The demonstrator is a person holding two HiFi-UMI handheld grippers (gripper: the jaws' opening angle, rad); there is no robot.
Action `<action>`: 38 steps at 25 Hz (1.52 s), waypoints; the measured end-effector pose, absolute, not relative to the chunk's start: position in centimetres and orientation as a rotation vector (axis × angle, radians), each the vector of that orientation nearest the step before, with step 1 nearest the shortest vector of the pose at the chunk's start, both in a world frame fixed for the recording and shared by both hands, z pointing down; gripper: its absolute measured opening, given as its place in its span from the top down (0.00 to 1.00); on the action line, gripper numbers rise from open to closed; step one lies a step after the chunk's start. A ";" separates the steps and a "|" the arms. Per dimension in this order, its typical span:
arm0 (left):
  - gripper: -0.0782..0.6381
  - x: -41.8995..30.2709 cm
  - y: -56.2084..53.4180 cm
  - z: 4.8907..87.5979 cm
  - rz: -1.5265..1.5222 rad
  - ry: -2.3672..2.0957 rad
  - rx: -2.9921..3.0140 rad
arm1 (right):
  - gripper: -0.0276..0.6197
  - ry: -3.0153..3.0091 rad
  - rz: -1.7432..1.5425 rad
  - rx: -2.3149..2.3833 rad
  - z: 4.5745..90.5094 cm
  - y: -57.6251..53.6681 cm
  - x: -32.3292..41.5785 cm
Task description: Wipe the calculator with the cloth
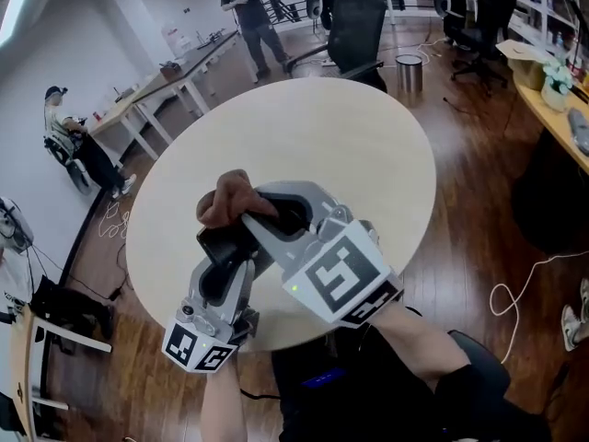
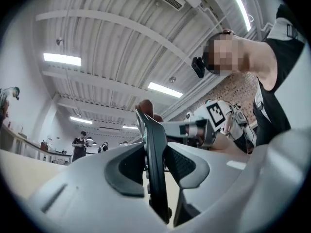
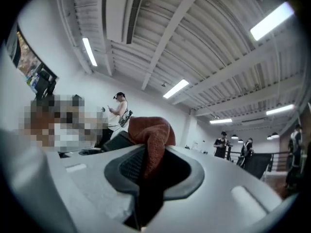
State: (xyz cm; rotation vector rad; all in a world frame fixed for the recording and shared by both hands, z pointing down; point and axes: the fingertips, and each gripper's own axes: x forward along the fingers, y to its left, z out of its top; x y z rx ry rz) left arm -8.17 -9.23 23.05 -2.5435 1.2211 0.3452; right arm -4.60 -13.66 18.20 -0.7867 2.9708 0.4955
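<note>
In the head view both grippers meet above the round table. My left gripper (image 1: 224,263) is shut on a black calculator (image 1: 219,243), held on edge; in the left gripper view the calculator (image 2: 156,164) stands as a thin dark slab between the pads. My right gripper (image 1: 267,217) is shut on a rust-brown cloth (image 1: 230,201), and the bunched cloth lies against the calculator's top end. The cloth (image 3: 153,135) fills the jaws in the right gripper view, with the calculator (image 3: 111,142) dark just behind it. The cloth (image 2: 146,106) peeks over the calculator's top in the left gripper view.
The pale round table (image 1: 368,155) lies under the grippers on a wooden floor. A black office chair (image 1: 354,30) and a metal bin (image 1: 409,72) stand beyond it. Long desks (image 1: 175,76) and people are at the back left, and a cable (image 1: 515,288) runs across the floor at right.
</note>
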 end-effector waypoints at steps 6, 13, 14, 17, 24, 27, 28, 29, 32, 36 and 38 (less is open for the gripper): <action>0.72 -10.5 -9.0 23.2 0.312 1.283 -2.537 | 0.84 3.097 0.097 -1.062 25.3 -22.9 -0.4; 0.72 -13.2 -13.8 25.2 -0.556 1.511 -2.169 | 0.84 3.153 0.052 -0.959 26.8 -21.1 1.0; 0.72 -13.1 -14.8 26.7 -0.734 1.494 -2.087 | 0.84 3.169 0.054 -0.936 27.0 -20.7 0.8; 0.72 -12.3 -17.0 31.4 -1.216 1.371 -1.825 | 0.84 3.209 0.053 -0.900 27.7 -19.7 -0.1; 0.70 -6.7 -19.7 37.3 -1.480 1.232 -1.726 | 0.84 3.265 0.019 -0.959 30.4 -20.0 2.9; 0.60 -5.4 -19.5 37.9 -1.445 1.251 -1.952 | 0.84 3.306 -0.012 -0.956 31.3 -20.0 3.3; 0.58 -5.1 -19.3 37.9 -1.428 1.255 -2.026 | 0.84 3.322 -0.019 -0.948 31.6 -19.7 3.2; 0.56 -4.9 -18.9 37.8 -1.401 1.258 -2.099 | 0.84 3.341 -0.021 -0.940 31.9 -19.3 3.2; 0.49 -4.4 -17.7 37.0 -1.257 1.264 -2.332 | 0.84 3.402 0.017 -0.939 32.9 -17.8 3.0; 0.48 -5.6 -17.0 34.5 -0.983 1.285 -2.612 | 0.84 3.480 0.103 -0.943 33.6 -15.9 2.4; 0.48 -7.7 -17.4 33.3 -0.856 1.338 -2.706 | 0.84 3.526 0.149 -0.925 34.3 -15.2 1.8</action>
